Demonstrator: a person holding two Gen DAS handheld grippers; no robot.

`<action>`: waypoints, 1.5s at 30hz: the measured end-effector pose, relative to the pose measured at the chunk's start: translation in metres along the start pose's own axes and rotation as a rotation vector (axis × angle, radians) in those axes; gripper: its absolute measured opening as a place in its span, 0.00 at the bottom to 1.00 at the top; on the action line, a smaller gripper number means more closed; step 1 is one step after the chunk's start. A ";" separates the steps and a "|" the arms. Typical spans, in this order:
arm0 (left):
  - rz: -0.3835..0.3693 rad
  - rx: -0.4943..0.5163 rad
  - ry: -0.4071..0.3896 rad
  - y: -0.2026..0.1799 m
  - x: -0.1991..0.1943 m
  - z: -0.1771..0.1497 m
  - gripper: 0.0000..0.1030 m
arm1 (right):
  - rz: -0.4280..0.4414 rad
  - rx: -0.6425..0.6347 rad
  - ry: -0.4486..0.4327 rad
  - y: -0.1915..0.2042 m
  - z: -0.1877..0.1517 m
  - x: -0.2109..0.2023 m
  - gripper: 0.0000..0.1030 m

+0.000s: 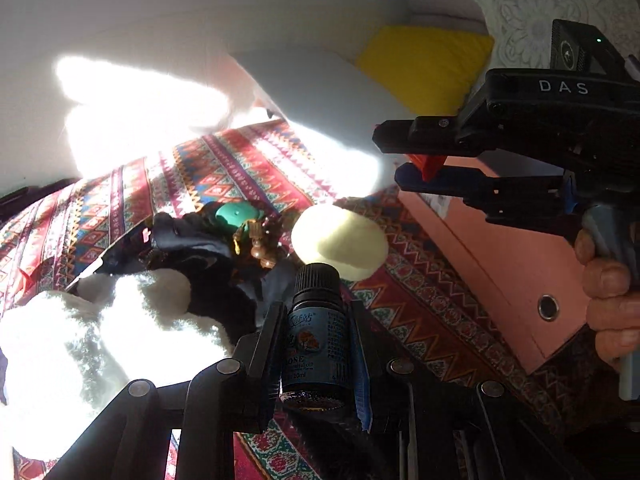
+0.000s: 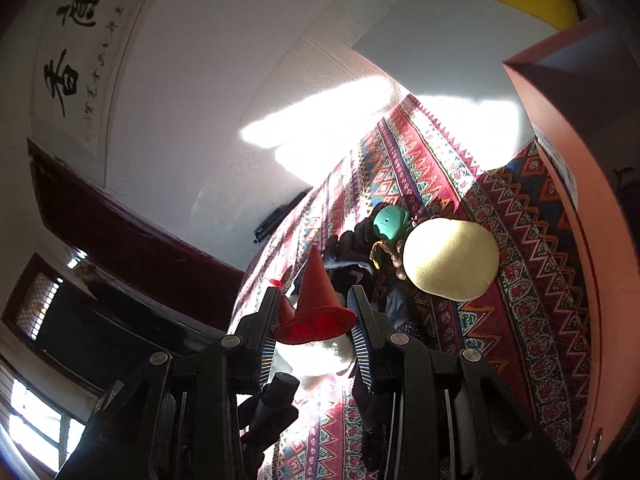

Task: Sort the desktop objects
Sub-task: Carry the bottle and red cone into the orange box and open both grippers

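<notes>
Sorting is judged to be under way but far from finished, since both grippers are loaded while a heap of things lies unsorted on the patterned cloth that covers the table. The left gripper is closed on a small dark essential-oil bottle, which is held upright between the fingers with its ribbed black cap above them. The right gripper is clamped on a small red cone, pinched at its flat base with the tip pointing away from the camera; in the left wrist view the same gripper is seen raised above the table, with only a scrap of red showing between its fingers. Neither held thing has been set down yet. Left on the cloth are a pale yellow ball, a teal round object with a string of brown beads just beside it, some dark fabric under them, and a fluffy white item nearer the left gripper — all bunched together. An orange box stands along the right side, beside the ball; it may be meant as the destination, though its inside is not shown, so what has already been sorted cannot be told.
</notes>
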State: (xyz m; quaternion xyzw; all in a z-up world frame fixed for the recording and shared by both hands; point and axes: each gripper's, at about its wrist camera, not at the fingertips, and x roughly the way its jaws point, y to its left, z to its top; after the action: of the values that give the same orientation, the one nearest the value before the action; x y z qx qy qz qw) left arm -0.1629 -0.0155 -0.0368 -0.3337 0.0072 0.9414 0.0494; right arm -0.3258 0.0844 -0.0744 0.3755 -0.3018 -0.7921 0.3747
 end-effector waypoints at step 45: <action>-0.196 0.004 -0.087 -0.158 0.021 0.089 0.93 | -0.765 -0.115 -0.484 -0.053 0.025 -0.204 0.93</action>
State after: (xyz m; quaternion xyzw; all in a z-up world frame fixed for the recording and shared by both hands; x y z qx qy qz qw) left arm -0.2191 0.1479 0.0226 -0.2914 -0.0259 0.9457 0.1419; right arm -0.2771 0.2849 -0.0260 0.2427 -0.1759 -0.9540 -0.0058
